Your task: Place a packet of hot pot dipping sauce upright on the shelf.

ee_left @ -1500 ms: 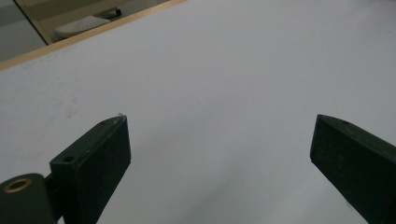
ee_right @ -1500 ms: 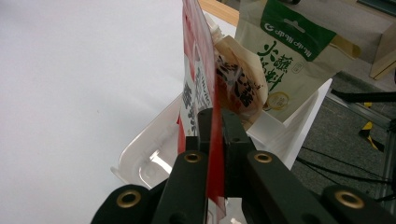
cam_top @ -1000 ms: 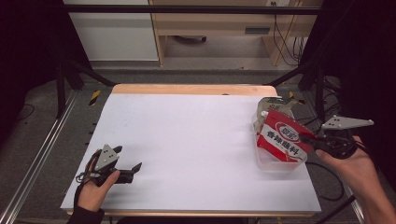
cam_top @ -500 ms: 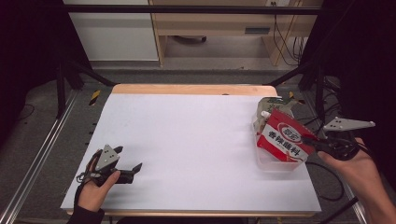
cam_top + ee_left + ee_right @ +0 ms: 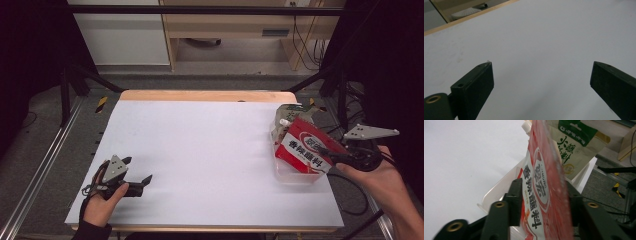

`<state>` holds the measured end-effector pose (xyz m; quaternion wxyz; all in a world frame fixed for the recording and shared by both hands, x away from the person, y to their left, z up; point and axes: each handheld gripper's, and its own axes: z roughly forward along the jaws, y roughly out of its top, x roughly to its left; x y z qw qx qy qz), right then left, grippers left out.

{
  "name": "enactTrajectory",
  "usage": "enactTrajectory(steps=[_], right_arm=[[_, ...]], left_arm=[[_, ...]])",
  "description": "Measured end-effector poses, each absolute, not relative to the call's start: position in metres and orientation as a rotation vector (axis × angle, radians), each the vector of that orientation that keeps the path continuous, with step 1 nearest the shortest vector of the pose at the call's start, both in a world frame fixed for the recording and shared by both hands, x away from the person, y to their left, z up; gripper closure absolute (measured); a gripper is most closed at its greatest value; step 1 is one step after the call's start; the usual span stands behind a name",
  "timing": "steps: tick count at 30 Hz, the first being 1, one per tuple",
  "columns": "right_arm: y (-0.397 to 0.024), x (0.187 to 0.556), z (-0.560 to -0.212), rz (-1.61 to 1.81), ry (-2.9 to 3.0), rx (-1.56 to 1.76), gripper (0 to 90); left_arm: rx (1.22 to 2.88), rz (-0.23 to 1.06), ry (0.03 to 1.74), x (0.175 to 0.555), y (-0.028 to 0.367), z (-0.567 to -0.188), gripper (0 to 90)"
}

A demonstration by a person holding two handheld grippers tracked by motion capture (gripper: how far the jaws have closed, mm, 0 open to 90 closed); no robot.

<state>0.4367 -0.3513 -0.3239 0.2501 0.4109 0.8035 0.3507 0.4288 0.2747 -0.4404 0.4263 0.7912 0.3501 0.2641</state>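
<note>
Red seasoning pouch (image 5: 305, 152) stands tilted in the clear plastic tray (image 5: 292, 177), at the right edge of the white table (image 5: 210, 150), with a beige-green pouch (image 5: 292, 115) just behind it in the same tray. Right gripper (image 5: 325, 152) has its jaws either side of the red pouch, just been opening, pads loosened off the film rather than pinching it. Left gripper (image 5: 140, 172) rests on the table's near left corner, well apart from the tray, fingers (image 5: 477, 80) spread wide with bare table between them.
</note>
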Motion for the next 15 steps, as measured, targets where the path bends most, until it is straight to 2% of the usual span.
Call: enactTrajectory(steps=[4,15], right_arm=[[-0.345,0.437,-0.320,0.944,2.164,1.095,42.8],[-0.330,0.436,-0.301,0.941,2.098,1.042,22.1]], left_arm=[[1.978,0.659,0.875,0.429,0.275,-0.441,5.1],[1.978,0.659,0.875,0.429,0.275,-0.441,5.0]])
